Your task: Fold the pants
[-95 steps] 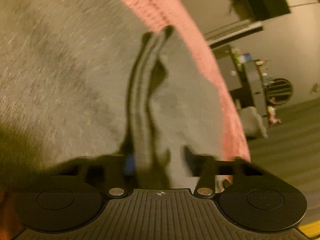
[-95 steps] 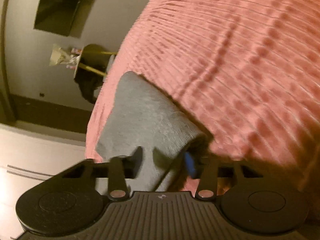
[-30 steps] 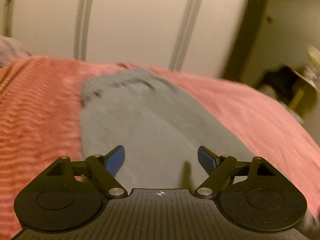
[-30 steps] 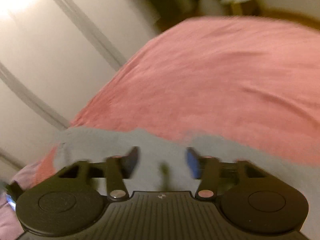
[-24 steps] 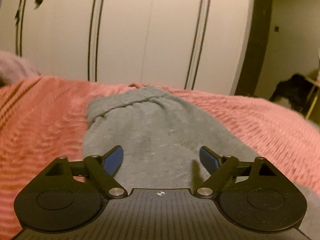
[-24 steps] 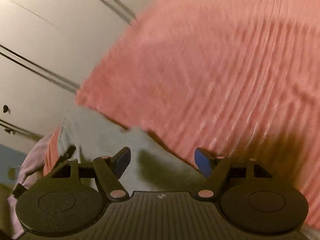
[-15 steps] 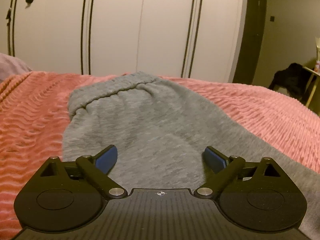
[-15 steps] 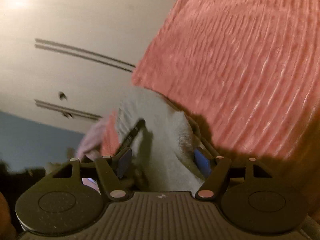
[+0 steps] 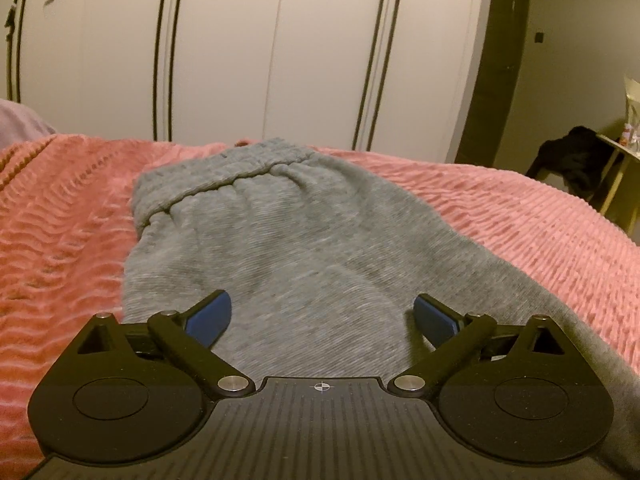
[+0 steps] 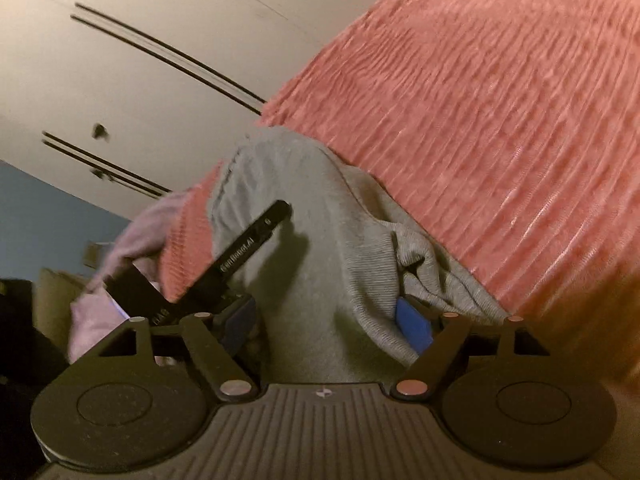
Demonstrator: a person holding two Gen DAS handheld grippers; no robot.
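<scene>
The left gripper (image 9: pixel 322 316) is close to the camera, with its two blue pads (image 9: pixel 210 316) spread wide apart. Nothing is between them. They hang just over the soft grey knitted pants (image 9: pixel 280 248), which lie flat on the bed's pink ribbed blanket (image 9: pixel 520 220). The pants run from the near side to the far side, and their stretchy waistband (image 9: pixel 224 178) is at the far end, near the far edge of the bed.

The right gripper (image 10: pixel 328 320) is opening. A bunched fold of the grey pants (image 10: pixel 320 264) sits between its blue pads (image 10: pixel 414 326), and the cloth lies against the right pad. I cannot tell if the pads press on it.

In the right wrist view, a black flat bar (image 10: pixel 244 252) of the other gripper sticks out over the pants on the left. It has white writing that looks like "GenRobot.AI", but it is small and hard to read.

A bit of pale purple cloth (image 10: pixel 120 252) lies to the left, past the blanket.

Far behind the bed is a white wardrobe with thin dark lines (image 9: pixel 280 48). Far to the right, dark clothes (image 9: pixel 568 160) hang on a pale yellow wooden stand (image 9: pixel 616 168).
</scene>
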